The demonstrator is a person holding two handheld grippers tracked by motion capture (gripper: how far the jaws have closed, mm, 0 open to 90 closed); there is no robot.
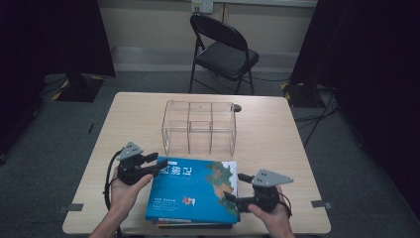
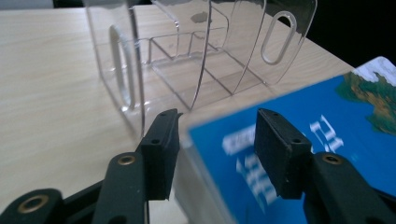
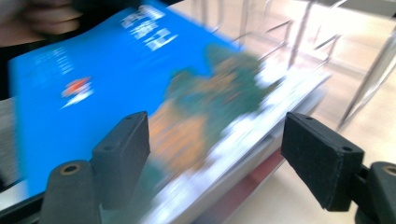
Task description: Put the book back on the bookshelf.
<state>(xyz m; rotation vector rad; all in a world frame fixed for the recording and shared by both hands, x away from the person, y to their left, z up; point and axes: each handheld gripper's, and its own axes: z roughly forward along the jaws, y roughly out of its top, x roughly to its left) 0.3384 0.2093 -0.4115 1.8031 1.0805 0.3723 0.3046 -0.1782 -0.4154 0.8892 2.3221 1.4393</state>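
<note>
The blue book [image 1: 194, 191] lay on top of a small stack at the near edge of the desk [image 1: 277, 134], its long axis running away from the person towards the clear divided organizer [image 1: 199, 128] just beyond it. The left tool [image 1: 154, 166] sat at the book's far left corner, jaws wide and straddling that corner without gripping it. The right tool [image 1: 235, 186] faced the book's right edge, jaws likewise wide around the stack's edge. Both stood about equally near; neither had closed on anything.
</note>
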